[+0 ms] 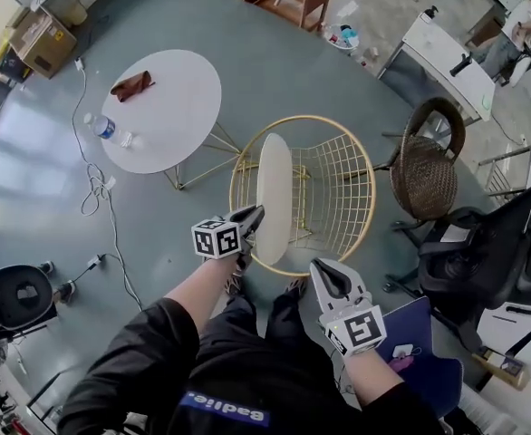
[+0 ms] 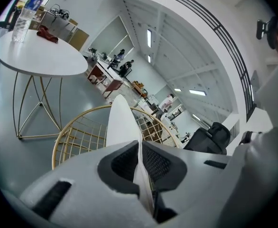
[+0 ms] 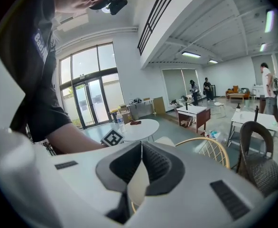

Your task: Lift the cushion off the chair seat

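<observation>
White cushion (image 1: pixel 274 188) in left gripper (image 1: pixel 254 217), seemingly off chair (image 1: pixel 338 188)

cushion (image 1: pixel 274 198) over chair (image 1: pixel 333 188), table (image 1: pixel 179 98) at left

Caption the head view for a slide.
Left gripper holds the white cushion on edge above the gold wire chair.

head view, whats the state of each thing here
cushion, held up on edge over the chair
left tool, shut on the cushion's edge
right tool, jaws together
chair, upright, wire seat uncovered
bottle, upright on the white table
cloth, crumpled on the table
</observation>
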`<state>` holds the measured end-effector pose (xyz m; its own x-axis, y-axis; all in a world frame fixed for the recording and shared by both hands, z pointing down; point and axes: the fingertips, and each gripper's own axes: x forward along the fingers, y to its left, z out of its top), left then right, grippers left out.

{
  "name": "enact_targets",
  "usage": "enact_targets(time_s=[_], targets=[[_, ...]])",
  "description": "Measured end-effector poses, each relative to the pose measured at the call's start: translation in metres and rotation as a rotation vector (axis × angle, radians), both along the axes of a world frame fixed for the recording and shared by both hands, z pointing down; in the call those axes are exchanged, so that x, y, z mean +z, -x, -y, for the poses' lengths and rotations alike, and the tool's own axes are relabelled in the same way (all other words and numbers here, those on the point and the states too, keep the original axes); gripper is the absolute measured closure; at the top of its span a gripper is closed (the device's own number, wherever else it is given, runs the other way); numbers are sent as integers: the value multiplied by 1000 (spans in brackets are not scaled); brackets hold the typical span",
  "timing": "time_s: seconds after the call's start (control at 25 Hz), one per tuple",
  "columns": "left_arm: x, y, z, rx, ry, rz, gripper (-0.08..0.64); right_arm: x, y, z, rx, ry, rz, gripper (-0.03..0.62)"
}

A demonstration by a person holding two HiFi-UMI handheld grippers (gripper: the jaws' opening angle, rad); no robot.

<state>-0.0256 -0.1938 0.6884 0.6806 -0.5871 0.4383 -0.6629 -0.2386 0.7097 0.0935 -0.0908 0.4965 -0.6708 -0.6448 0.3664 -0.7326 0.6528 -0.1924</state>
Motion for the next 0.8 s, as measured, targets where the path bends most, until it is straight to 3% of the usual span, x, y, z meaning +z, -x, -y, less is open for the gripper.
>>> enact_targets(time_s=[0.52,0.8], targets=[[-153,2,-52,-16,-112,-62,528,-51,-5,-18,33,-45,21,561],[-217,20,-75,-50,-156,-90,528,-77,6,-17,37,-61,63,561]])
